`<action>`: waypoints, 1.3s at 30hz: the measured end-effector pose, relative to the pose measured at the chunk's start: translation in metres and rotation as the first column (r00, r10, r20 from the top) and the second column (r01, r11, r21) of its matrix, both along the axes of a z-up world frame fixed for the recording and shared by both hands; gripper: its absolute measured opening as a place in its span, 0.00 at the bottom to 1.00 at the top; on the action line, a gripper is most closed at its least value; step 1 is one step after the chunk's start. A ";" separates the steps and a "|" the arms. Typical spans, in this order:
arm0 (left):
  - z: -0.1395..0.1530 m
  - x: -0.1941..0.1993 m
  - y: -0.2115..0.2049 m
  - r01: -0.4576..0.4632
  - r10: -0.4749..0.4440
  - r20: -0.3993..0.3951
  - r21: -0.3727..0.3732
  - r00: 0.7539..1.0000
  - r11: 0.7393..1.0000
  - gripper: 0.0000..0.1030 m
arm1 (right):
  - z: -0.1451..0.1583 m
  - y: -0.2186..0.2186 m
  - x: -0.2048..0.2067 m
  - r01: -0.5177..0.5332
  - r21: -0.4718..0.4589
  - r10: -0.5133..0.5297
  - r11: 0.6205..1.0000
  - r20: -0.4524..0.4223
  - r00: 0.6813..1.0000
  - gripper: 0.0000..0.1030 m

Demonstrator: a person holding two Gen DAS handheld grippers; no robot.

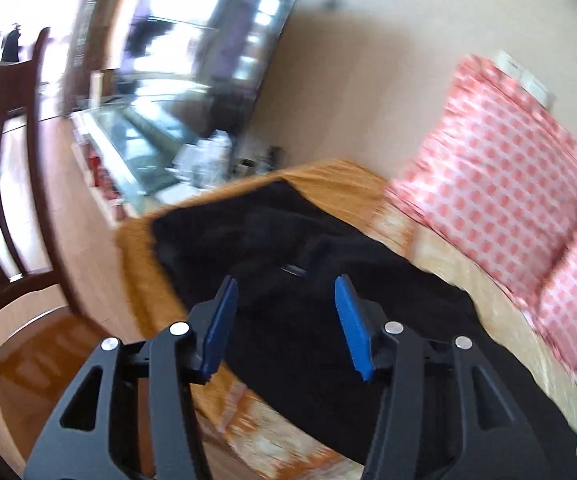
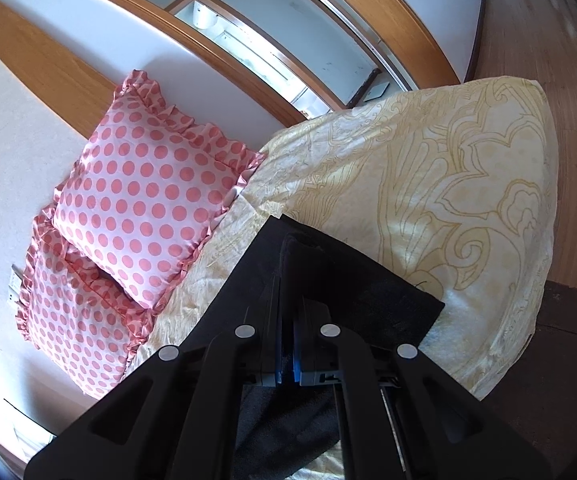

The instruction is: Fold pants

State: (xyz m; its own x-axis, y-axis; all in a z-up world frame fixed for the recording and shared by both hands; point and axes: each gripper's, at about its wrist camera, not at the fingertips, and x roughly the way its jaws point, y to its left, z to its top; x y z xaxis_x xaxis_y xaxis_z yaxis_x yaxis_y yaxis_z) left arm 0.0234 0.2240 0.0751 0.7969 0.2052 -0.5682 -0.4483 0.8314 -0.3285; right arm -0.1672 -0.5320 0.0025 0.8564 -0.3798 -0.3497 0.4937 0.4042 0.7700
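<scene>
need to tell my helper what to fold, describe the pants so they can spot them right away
Start at the bed with its cream, swirl-patterned cover. Beside the two pink polka-dot pillows lies a flat, dark garment, the pants. They are the only plain black thing on the pale bedding.

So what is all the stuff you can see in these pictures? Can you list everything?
pants: one pair, black, spread on the bed, one end pinched up in the right wrist view
bed cover: one, cream with yellow swirls, under the pants
pillows: two, white with pink dots, at the wall end of the bed
chair: one, dark wood, on the floor left of the bed
floor: wood, brown, around the bed
left hand-held gripper: one, black with blue pads, jaws open above the pants, nothing between them
right hand-held gripper: one, black with blue pads, shut on the pants
</scene>
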 end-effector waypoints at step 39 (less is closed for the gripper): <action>-0.059 0.024 -0.145 0.627 -0.627 0.015 0.015 0.779 0.779 0.87 | 0.110 0.194 0.143 -0.582 -0.541 0.440 0.607 -0.381 0.813 0.52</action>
